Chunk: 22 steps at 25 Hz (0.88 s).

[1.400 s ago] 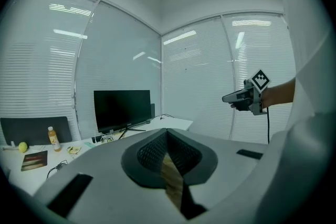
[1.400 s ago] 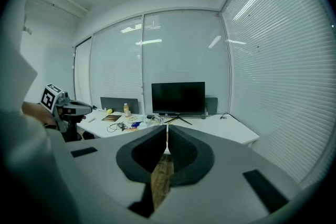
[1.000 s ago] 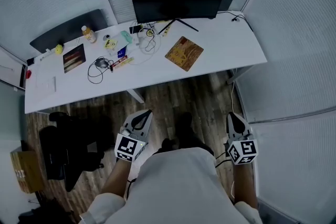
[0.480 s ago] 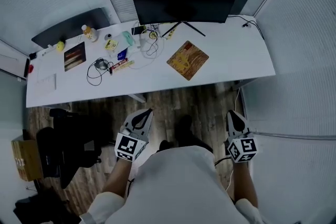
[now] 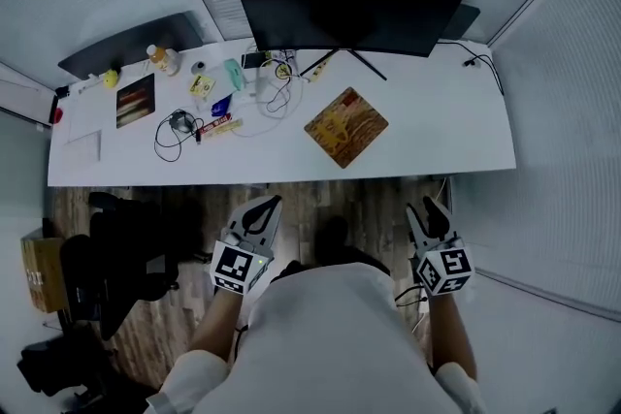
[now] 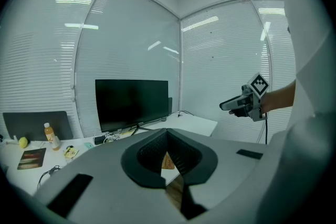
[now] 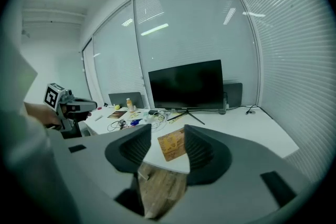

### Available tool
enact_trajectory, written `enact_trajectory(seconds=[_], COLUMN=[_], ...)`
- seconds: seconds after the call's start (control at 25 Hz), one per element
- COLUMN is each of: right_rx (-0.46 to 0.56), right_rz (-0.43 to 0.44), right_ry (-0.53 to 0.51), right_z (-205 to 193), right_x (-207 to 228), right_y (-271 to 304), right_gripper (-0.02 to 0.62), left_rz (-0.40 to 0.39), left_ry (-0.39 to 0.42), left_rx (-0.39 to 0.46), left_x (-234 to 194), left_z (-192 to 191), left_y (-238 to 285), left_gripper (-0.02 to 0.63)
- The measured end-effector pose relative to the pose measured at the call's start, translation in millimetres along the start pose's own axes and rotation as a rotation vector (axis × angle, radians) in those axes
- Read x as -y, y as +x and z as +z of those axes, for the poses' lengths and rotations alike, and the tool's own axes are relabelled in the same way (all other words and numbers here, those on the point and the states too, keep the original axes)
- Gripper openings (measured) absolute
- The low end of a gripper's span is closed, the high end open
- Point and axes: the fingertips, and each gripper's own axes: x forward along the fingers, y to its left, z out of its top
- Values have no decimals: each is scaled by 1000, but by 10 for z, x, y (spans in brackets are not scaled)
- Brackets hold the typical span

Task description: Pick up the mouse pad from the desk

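In the head view I see the mouse pad (image 5: 346, 127) lying flat and turned cornerwise on the white worktop (image 5: 446, 126). It sits just in front of the monitor (image 5: 344, 10) stand and to the right of a tangle of cables (image 5: 275, 92). Both grippers hang low over the wooden floor (image 5: 364, 199), well apart from the worktop's near edge. The left gripper (image 5: 269, 204) comes to a single point, while the right gripper (image 5: 426, 210) shows a fork.

In the left gripper view the jaws are pressed together at their tips, pinching nothing. A sliver of the pad shows through the slit beneath them, far off.

In the right gripper view the jaws are spread and have just been opening. Nothing is gripped; the pad lies on the worktop beyond, framed in the gap.
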Motion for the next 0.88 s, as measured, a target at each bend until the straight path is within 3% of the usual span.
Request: enact_trajectory(seconds=[0.04, 0.24, 0.6, 0.88], right_rx=[-12, -50, -125, -202], right_rz=[14, 37, 77, 92], right_ry=[1, -34, -70, -68], right_z=[13, 85, 158, 95], right_x=[47, 319, 702, 867], right_y=[70, 366, 783, 1089], right_gripper=[232, 344, 362, 362], left_rz=[8, 43, 95, 93], left_ry=[-3, -22, -48, -73], left_rx=[-2, -19, -55, -85], left_x=[-12, -44, -124, -153], left_z=[21, 66, 83, 18], left_y=[62, 346, 673, 844], left_gripper=[17, 17, 17, 17])
